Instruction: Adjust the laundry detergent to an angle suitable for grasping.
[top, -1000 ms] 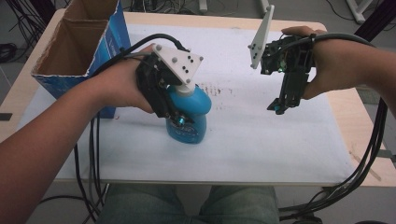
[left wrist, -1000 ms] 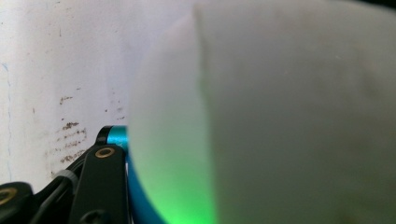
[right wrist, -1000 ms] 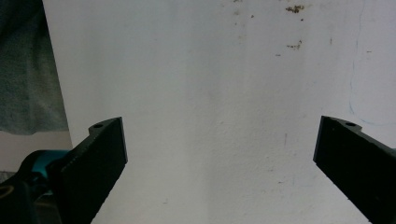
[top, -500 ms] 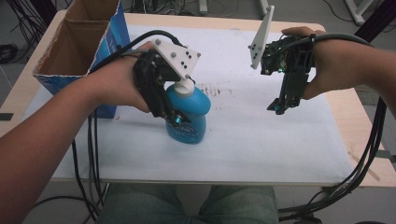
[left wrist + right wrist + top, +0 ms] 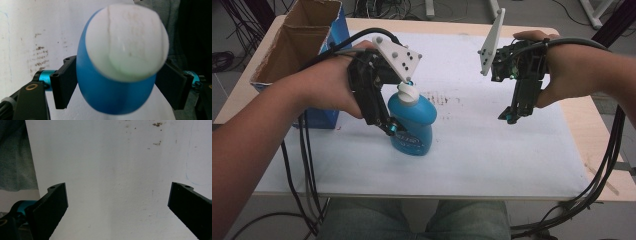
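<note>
**Bottle stands between loosening tongs**

The left gripper (image 5: pixel 394 131) straddles the blue bottle (image 5: pixel 412 125), which stands upright on the white sheet (image 5: pixel 492 155); its jaws have just been opening and look released. A cardboard box (image 5: pixel 297 45) sits behind it. The right gripper (image 5: pixel 507 118) hangs released, well apart, over bare sheet short of the edge.

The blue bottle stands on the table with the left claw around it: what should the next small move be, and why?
Probably lift the left claw straight up and clear. Its jaws have just been opening; in the left claw view they flank the blue bottle and the left one seems to stand just off it. The bottle stands upright on the white mat, apparently released.
</note>
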Tool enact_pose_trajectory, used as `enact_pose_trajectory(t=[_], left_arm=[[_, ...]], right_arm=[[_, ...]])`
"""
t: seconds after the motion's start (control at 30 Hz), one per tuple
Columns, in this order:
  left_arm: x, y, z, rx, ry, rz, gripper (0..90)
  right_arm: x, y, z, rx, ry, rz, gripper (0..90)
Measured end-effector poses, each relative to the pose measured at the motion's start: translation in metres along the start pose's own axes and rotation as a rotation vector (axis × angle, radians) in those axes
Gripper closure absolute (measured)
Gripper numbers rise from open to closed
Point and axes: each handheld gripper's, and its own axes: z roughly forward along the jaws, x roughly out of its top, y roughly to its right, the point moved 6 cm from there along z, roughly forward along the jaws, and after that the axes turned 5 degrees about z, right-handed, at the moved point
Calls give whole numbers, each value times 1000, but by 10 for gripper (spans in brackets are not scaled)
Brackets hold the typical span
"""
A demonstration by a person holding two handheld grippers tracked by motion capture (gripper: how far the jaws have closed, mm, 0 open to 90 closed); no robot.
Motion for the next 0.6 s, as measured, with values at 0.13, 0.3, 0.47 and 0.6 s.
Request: enact_pose_trajectory(t=[0.13,0.3,0.47,0.6], left_arm=[[-2,1,-5,2,-31,-10,225],[-4,1,-14,-10,-84,-24,195],[-9,-1,-23,2,-147,-44,168],[-11,-1,-31,5,-193,-57,152]], right_arm=[[-1,0,0,-2,-1,3,18],[0,1,-1,-2,2,1,17],[1,0,0,0,6,-3,18],[1,0,0,1,6,-5,18]])
